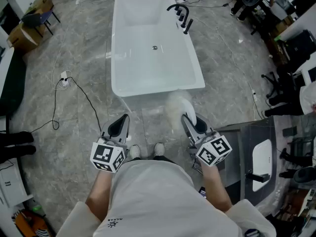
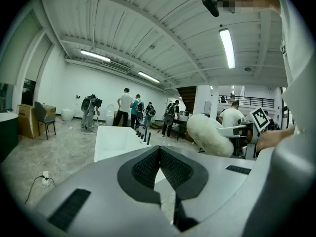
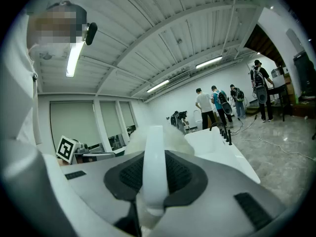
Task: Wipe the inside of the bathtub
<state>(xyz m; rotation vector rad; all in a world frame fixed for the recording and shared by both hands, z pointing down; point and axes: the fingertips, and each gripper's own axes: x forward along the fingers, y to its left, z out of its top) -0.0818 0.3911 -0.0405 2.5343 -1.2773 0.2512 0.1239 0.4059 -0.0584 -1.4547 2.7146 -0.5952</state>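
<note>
Currently, a fluffy white duster (image 1: 174, 110) is being held by its slim white handle (image 3: 152, 157) in the right gripper (image 1: 189, 124), whose jaws are being pressed against that handle. The left gripper (image 1: 119, 126) is being carried with its jaws together and nothing between them. The duster is being carried in front of the person, its woolly head just short of the near end of the bathtub (image 1: 117, 58) and not yet inside it.

The head is judged to be very light and soft (it should squash and splay against the tub wall rather than scrape). The handle looks stiff, smooth and probably slippery, so the hold is best taken on the handle, close behind the fluff, where it is being clamped now.

The tool's long axis is being aimed forward, away from the person, with the head leading toward the tub. The tub's own long axis is running the same way, with the dark faucet (image 1: 180, 14) on the far right rim and the drain (image 1: 154, 48) in the floor.
</note>
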